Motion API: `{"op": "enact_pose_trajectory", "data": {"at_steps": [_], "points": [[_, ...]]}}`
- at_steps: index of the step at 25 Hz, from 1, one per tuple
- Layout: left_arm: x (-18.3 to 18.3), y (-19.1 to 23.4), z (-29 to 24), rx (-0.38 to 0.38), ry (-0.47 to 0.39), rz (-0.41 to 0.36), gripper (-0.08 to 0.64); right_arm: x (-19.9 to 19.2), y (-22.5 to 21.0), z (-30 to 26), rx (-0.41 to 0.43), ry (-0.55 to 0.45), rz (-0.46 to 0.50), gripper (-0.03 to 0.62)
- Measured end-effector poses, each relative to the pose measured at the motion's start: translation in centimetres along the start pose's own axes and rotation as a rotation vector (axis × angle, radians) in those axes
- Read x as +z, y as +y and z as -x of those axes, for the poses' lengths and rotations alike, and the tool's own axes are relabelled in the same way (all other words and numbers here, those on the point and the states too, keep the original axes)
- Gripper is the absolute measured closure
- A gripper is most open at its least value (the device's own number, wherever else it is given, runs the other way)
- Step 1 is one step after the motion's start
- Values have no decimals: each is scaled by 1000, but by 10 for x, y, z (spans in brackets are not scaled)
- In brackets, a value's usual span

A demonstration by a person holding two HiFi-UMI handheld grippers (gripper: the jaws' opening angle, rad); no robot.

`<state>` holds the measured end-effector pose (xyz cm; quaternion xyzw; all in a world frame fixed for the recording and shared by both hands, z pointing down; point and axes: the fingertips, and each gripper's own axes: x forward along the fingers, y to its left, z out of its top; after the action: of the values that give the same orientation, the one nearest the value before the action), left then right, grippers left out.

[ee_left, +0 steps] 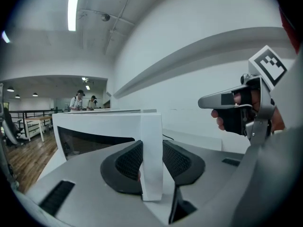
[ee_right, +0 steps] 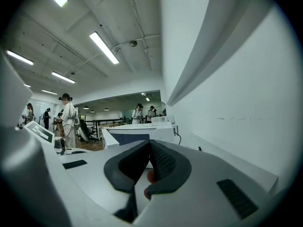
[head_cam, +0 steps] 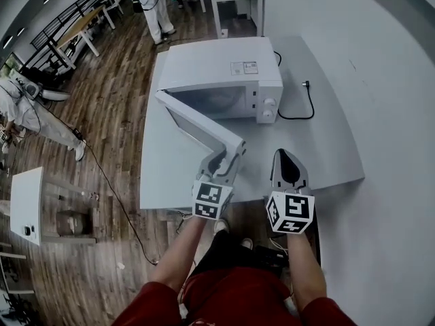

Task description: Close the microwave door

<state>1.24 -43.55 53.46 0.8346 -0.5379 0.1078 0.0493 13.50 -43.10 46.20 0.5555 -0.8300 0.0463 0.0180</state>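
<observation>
The left tool [head_cam: 230, 156] is clamped on the free edge of the microwave door [head_cam: 197, 124]. In the left gripper view the white edge is seen standing upright between the two dark pads [ee_left: 124, 162], both pressed against it. That edge is judged to be chosen because it lies farthest from the hinge, so the door can be swung with little effort. The right tool [head_cam: 288, 156] is held just beside it, above the counter [head_cam: 333, 141], with its jaws pressed together and nothing between them. It is judged to be kept aside, as one tool is enough for the door.

Both forearms [head_cam: 178, 257] are stretched forward from the body. The left tool is angled inward toward the door, and the right one is pointed straight ahead.

Beyond the tools, the door is seen standing partly open, hinged at the left front corner of the microwave [head_cam: 224, 63]. The microwave is set on the far left part of the counter with its cavity exposed. A power cable [head_cam: 309, 107] is laid on the counter to its right. The closing is judged unfinished.
</observation>
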Motion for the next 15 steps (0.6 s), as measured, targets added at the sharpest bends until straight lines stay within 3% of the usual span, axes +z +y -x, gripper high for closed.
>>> {"op": "enact_pose_trajectory", "data": {"at_steps": [15], "points": [[26,6,-94,150,-87,55,413,-2,-65,-57,-91,24,33,568]]}}
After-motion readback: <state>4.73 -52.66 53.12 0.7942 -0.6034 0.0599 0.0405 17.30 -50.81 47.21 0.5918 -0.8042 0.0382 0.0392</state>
